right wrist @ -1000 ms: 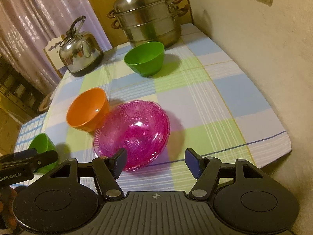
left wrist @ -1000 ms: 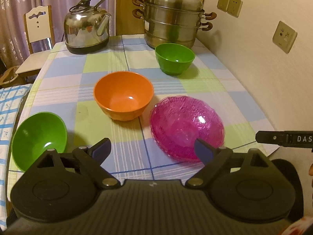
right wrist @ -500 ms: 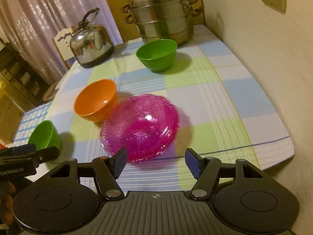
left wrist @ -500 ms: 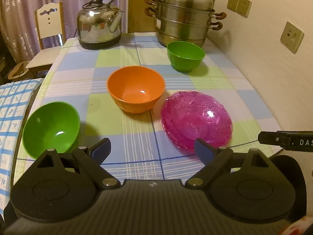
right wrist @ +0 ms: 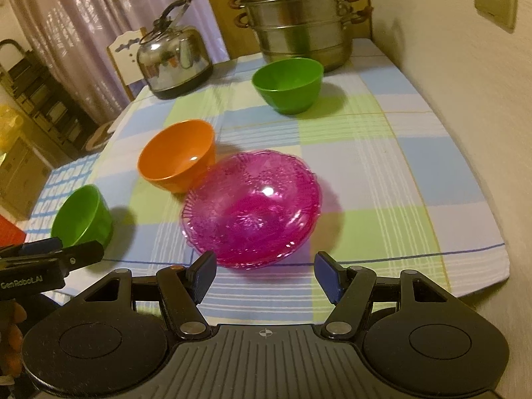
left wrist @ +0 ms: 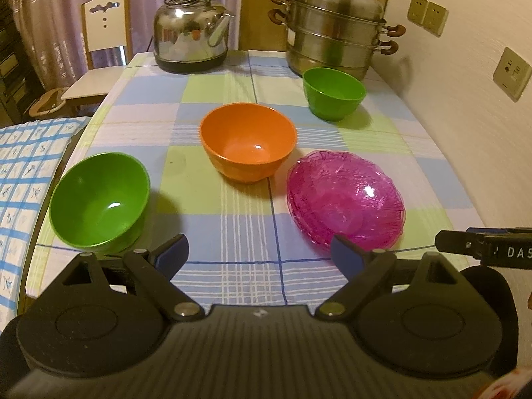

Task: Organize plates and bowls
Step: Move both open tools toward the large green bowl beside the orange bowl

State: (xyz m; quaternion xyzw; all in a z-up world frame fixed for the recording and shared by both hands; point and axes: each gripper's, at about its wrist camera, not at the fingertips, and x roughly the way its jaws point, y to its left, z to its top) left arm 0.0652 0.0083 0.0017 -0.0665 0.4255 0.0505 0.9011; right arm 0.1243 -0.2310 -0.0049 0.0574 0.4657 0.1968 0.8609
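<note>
Bowls (left wrist: 247, 146) — both grippers agape above

It was a home dining corner: a checked cloth (left wrist: 232, 206) covered the counter, a steel kettle (left wrist: 191, 38) and stacked steamer pot (left wrist: 332, 33) stood at the back, with a chair (left wrist: 103, 30) and curtains (left wrist: 50, 6) behind.

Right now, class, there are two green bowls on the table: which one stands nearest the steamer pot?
The far green bowl, just in front of the steamer pot. The other green bowl sits at the near table edge, left of the orange bowl.
</note>
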